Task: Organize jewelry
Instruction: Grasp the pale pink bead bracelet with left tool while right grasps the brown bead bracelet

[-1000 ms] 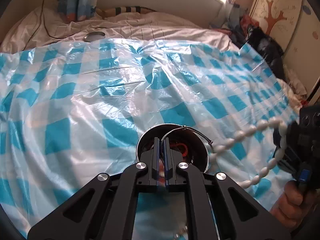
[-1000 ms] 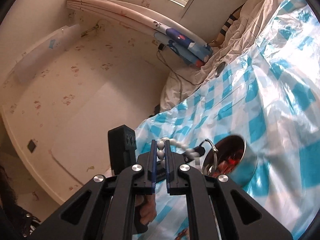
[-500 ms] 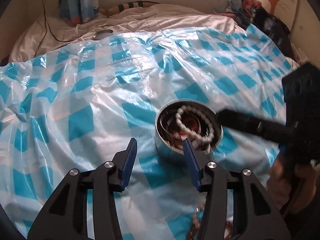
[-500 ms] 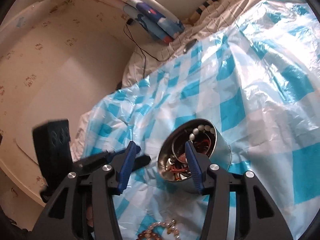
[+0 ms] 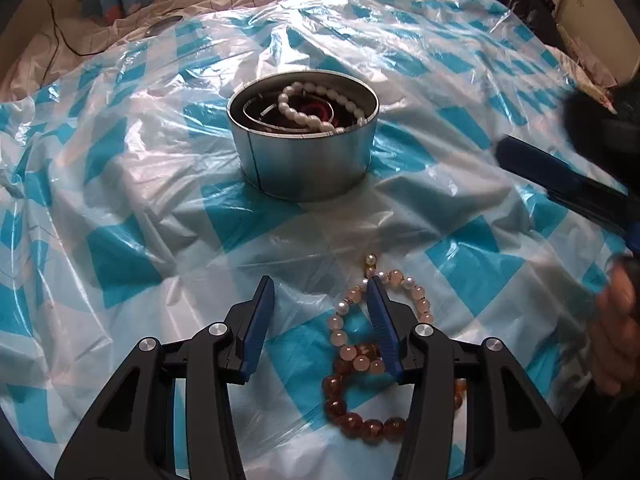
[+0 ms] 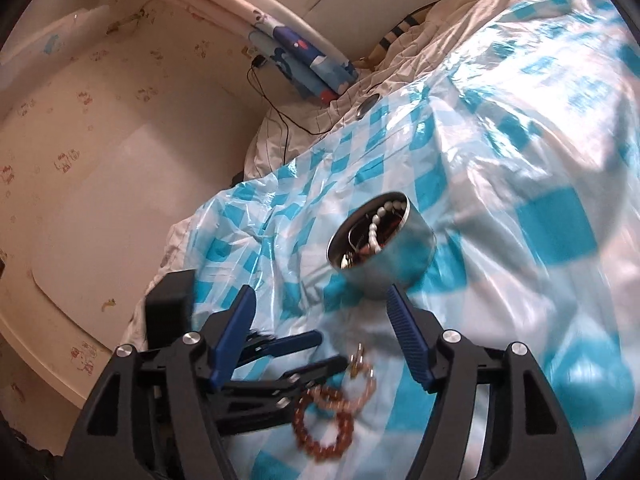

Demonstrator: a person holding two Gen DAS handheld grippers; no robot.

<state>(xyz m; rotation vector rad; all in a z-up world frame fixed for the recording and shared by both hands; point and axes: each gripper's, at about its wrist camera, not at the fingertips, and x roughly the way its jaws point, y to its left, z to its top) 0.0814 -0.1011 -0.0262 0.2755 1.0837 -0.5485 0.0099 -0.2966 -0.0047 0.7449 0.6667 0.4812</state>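
Two pairs of tongs, left (image 5: 320, 292) and right (image 6: 320, 304), have just sprung apart, empty, leaving the white pearl strand (image 5: 316, 108) inside the round metal tin (image 5: 304, 160); amber bead bracelets (image 5: 360, 360) await on the bed.

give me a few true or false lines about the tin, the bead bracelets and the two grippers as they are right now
1. The white pearl strand lies inside the round metal tin. True.
2. The amber bead bracelet is in the tin. False: it lies on the blue checked plastic sheet, nearer the camera than the tin.
3. The left gripper is clamped on the pink bead bracelet. False: its jaws stand open, nothing pressed between them.
4. The right gripper is open and empty. True; its jaws have just been opening.
5. The tin lies tipped on its side. False: it stands upright, open top up.
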